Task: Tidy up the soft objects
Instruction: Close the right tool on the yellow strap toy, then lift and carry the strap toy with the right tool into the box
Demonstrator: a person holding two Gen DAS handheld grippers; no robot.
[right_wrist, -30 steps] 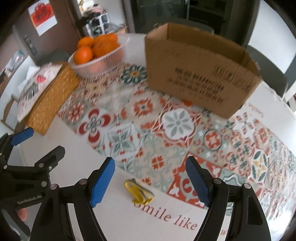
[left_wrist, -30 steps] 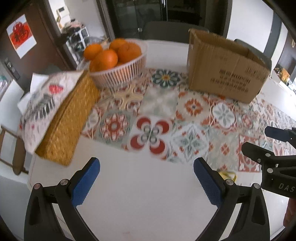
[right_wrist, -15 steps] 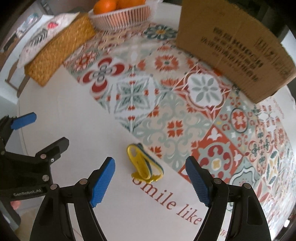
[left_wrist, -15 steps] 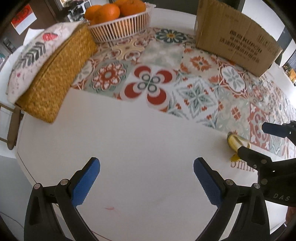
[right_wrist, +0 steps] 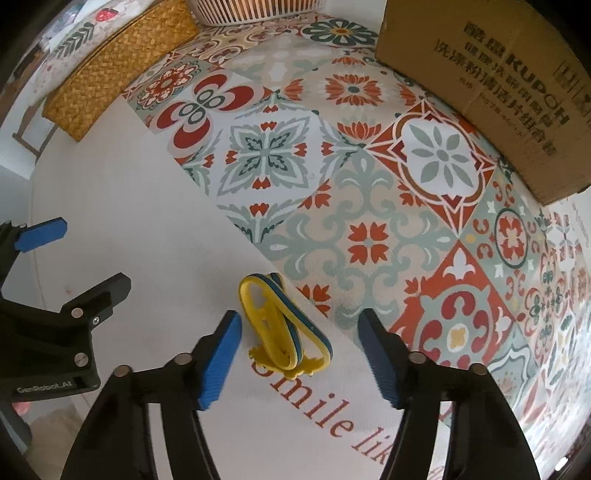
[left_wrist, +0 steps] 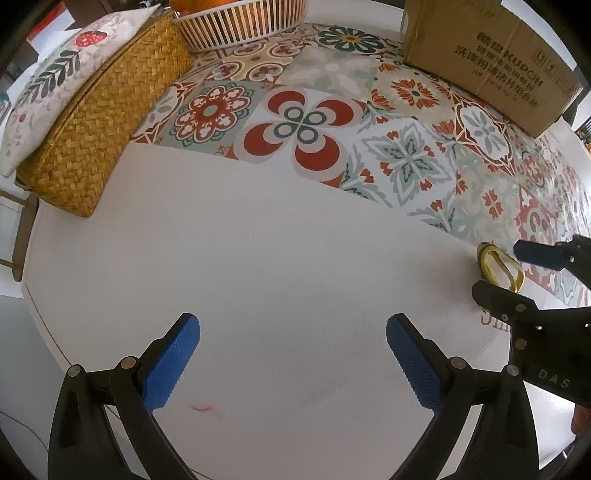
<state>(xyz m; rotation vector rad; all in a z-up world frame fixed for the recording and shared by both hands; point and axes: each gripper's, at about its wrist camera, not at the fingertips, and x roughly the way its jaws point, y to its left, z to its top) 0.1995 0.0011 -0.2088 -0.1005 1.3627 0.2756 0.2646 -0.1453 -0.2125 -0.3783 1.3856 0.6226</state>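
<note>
So the right tool (right_wrist: 299,354) is spread wide open with the yellow and blue rubbery loop thing (right_wrist: 282,325) sitting between its blue pads (right_wrist: 219,356), not pinched, flat on the counter (right_wrist: 155,236) near its front edge, right where the white part meets the patterned tile print. The left tool (left_wrist: 291,362) is also wide open, holding nothing, over bare white counter near the front edge. At the far edge there's a cardboard box (right_wrist: 491,81), a white ribbed basket (left_wrist: 240,18) and a woven straw box (left_wrist: 99,118) with a floral cloth top.
</note>
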